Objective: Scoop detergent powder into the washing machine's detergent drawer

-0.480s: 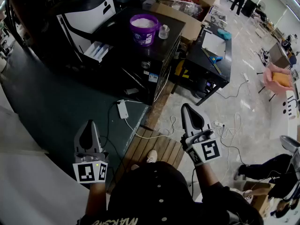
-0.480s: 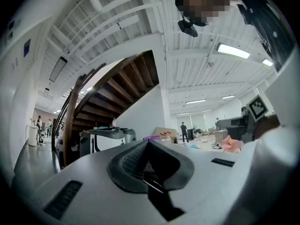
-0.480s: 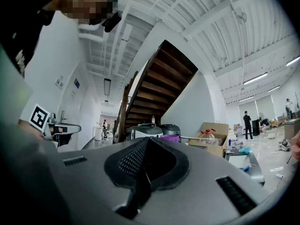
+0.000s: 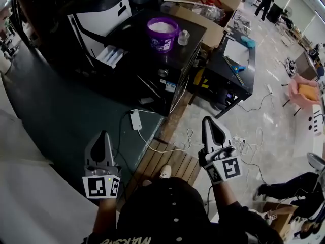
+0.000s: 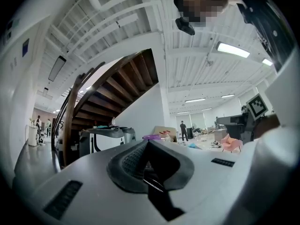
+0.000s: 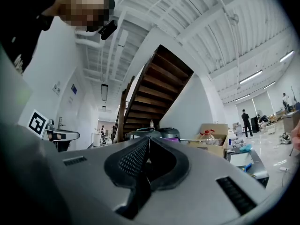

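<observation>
A purple tub of white detergent powder (image 4: 162,33) stands on a black cabinet (image 4: 152,60), with a small clear bottle (image 4: 184,37) beside it. Left of it is the white washing machine (image 4: 99,14) with its white detergent drawer (image 4: 110,56) pulled out. My left gripper (image 4: 103,136) is held low at the lower left, jaws shut and empty. My right gripper (image 4: 208,122) is at the lower right, also shut and empty. Both are far from the tub. In the left gripper view the left gripper (image 5: 146,142) points at the distant tub (image 5: 152,137); in the right gripper view the right gripper (image 6: 149,138) shows shut jaws.
A white power strip (image 4: 135,119) and cables lie on the green floor mat. A wooden pallet (image 4: 167,161) is at my feet. A black workbench (image 4: 231,70) and cardboard boxes (image 4: 210,4) stand to the right. A staircase (image 6: 154,93) rises behind.
The head view has shifted slightly, so the cabinet and tub sit a bit further right and lower. Both grippers stay shut and hold about the same pose.
</observation>
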`<state>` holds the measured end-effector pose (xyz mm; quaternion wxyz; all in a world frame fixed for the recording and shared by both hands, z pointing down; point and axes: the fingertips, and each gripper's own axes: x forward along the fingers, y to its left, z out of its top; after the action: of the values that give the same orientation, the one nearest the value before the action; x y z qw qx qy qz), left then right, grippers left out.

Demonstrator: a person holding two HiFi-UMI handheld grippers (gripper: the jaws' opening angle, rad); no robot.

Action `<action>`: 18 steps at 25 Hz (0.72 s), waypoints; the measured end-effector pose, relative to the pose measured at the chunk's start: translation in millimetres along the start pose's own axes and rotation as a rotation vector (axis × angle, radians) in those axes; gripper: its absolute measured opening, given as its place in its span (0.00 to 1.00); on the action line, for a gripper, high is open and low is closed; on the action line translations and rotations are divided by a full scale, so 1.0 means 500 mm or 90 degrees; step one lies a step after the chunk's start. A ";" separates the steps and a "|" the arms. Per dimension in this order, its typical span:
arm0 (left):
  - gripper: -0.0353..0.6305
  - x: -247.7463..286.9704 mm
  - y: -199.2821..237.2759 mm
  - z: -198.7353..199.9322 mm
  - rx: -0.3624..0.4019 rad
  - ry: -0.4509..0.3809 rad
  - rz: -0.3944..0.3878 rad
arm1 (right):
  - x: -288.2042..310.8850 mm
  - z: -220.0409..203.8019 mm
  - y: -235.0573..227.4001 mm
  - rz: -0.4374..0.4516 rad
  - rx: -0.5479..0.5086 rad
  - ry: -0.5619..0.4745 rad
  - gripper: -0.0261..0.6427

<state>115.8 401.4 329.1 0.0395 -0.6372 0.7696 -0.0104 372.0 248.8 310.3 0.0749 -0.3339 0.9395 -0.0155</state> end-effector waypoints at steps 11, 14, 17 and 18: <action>0.06 0.023 -0.019 -0.003 0.004 0.013 -0.002 | 0.015 -0.037 -0.047 -0.013 0.000 0.029 0.33; 0.06 0.039 -0.022 -0.010 0.002 0.018 0.018 | 0.025 -0.049 -0.065 0.001 -0.003 0.031 0.33; 0.06 0.041 -0.026 -0.019 0.001 0.028 0.044 | 0.037 -0.060 -0.080 0.017 0.001 0.037 0.33; 0.06 0.042 -0.028 -0.019 0.002 0.030 0.049 | 0.042 -0.062 -0.083 0.021 0.001 0.038 0.33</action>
<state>125.1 378.0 338.5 0.0228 -0.6064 0.7944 -0.0254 377.2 202.5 341.3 0.0470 -0.3177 0.9467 -0.0248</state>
